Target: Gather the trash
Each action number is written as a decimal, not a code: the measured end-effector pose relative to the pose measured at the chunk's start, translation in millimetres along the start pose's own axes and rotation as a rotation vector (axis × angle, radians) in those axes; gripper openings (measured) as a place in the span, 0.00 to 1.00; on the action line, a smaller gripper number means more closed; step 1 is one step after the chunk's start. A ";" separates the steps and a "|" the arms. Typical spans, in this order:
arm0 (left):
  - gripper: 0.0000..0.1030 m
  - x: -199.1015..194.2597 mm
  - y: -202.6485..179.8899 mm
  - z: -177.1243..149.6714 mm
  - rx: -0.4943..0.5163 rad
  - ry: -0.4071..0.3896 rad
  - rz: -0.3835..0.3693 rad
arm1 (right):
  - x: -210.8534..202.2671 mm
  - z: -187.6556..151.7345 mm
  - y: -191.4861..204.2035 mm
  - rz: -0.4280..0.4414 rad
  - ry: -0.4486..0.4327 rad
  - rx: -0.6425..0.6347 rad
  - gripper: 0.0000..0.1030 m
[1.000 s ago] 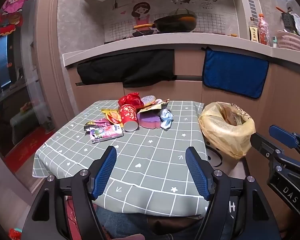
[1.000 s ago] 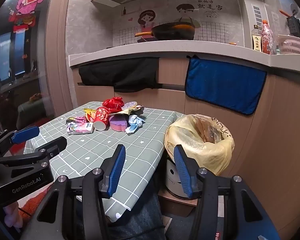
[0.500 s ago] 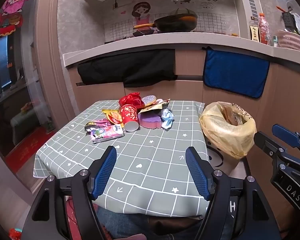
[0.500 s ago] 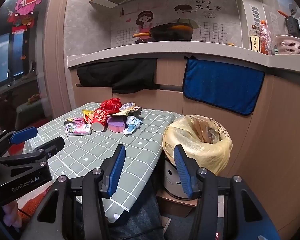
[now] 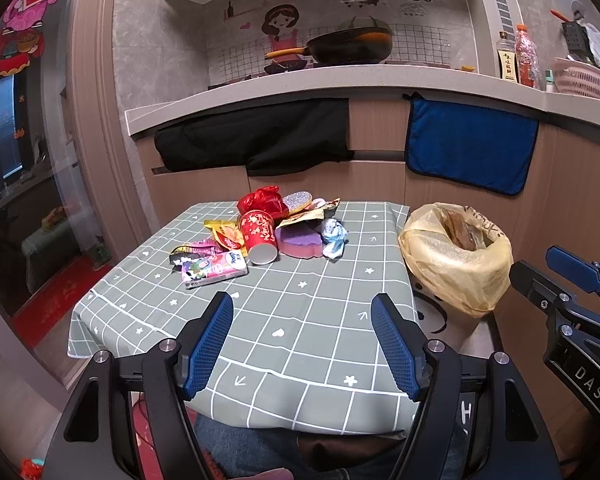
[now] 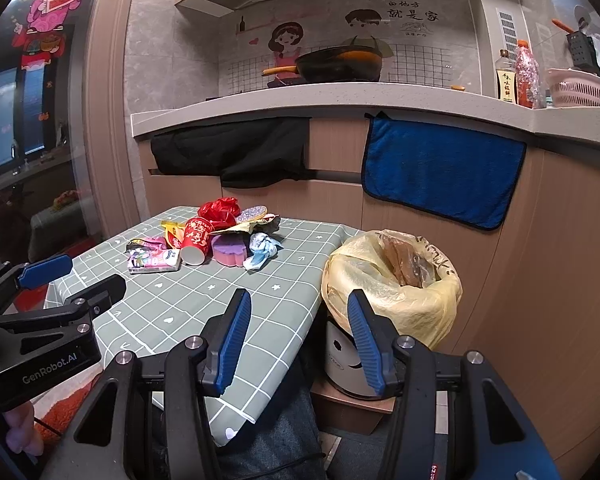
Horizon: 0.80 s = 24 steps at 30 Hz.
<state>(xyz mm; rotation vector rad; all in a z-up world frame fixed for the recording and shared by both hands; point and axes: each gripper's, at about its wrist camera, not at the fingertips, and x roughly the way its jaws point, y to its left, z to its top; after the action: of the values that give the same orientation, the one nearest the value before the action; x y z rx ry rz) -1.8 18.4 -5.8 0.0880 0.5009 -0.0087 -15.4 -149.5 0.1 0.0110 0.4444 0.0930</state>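
Note:
A heap of trash lies at the far side of the table (image 5: 300, 320): a red paper cup (image 5: 259, 234) on its side, a purple sponge (image 5: 300, 240), a crumpled blue-white wrapper (image 5: 334, 236), a pink tissue pack (image 5: 214, 268), a red bag (image 5: 262, 198). The same red paper cup (image 6: 195, 240) shows in the right wrist view. A bin lined with a yellow bag (image 5: 456, 264) (image 6: 392, 276) stands right of the table. My left gripper (image 5: 302, 340) hovers open over the near table edge, empty. My right gripper (image 6: 298, 336) is open and empty, between the table edge and the bin.
A kitchen counter (image 5: 340, 80) with a wok (image 5: 348, 44) runs behind the table. A black cloth (image 5: 256, 140) and a blue towel (image 5: 468, 148) hang on its front. A person's legs (image 6: 284, 432) sit under the near table edge. A glass door (image 5: 20, 160) stands to the left.
Both views have shifted very slightly; the grippers stay open and nothing on the table has moved.

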 end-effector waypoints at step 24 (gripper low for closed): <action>0.69 -3.5 -13.9 8.1 0.000 0.005 0.010 | -0.9 -0.4 0.2 -0.001 -0.003 0.000 0.46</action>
<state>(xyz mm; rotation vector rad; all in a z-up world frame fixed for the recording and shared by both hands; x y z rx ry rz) -1.4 3.8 1.8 0.0905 0.5054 0.0014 -16.4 -149.3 0.1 0.0112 0.4415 0.0918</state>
